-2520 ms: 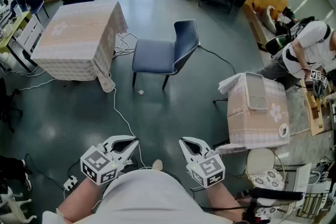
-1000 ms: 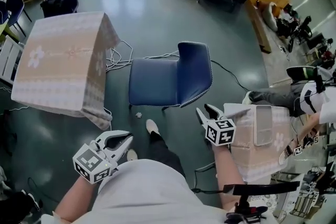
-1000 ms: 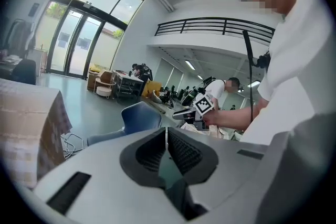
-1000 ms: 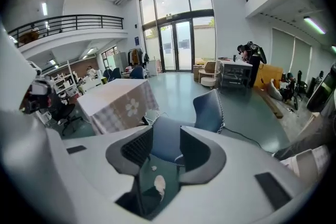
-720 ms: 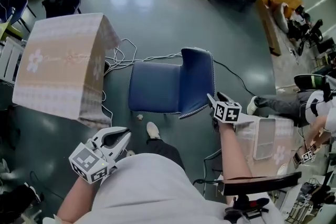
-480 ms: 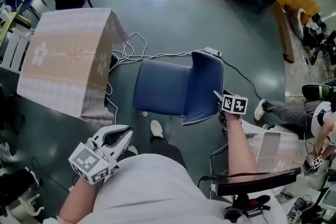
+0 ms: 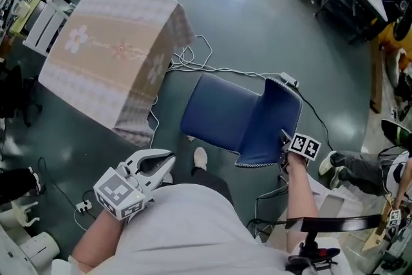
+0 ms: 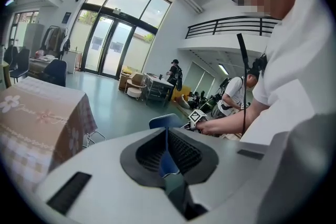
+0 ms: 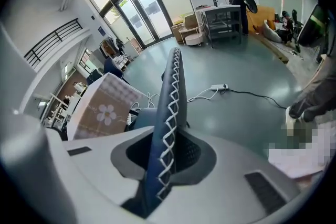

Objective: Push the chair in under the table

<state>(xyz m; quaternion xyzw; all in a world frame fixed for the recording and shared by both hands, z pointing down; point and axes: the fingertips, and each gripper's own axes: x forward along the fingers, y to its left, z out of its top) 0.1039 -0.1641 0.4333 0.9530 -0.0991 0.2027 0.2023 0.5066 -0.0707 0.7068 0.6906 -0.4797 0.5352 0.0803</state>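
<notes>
Right tongs (image 7: pixel 286 138) have been brought down from mid-air to the chair (image 7: pixel 222 116); the stitched edge of its backrest (image 9: pixel 169 123) is now seen between the jaws, which are closing on it. Grasp is judged nearly made, pushing not begun. Chair is left near the cloth-covered tabletop (image 7: pixel 109 55), not under it. Right arm is stretched forward, tongs tilted down. Left tongs (image 7: pixel 168 163) are held low by the body, jaws together, empty.

The right tool (image 7: pixel 284 137) reached the chair backrest (image 7: pixel 273 116), its jaws closing around it.
</notes>
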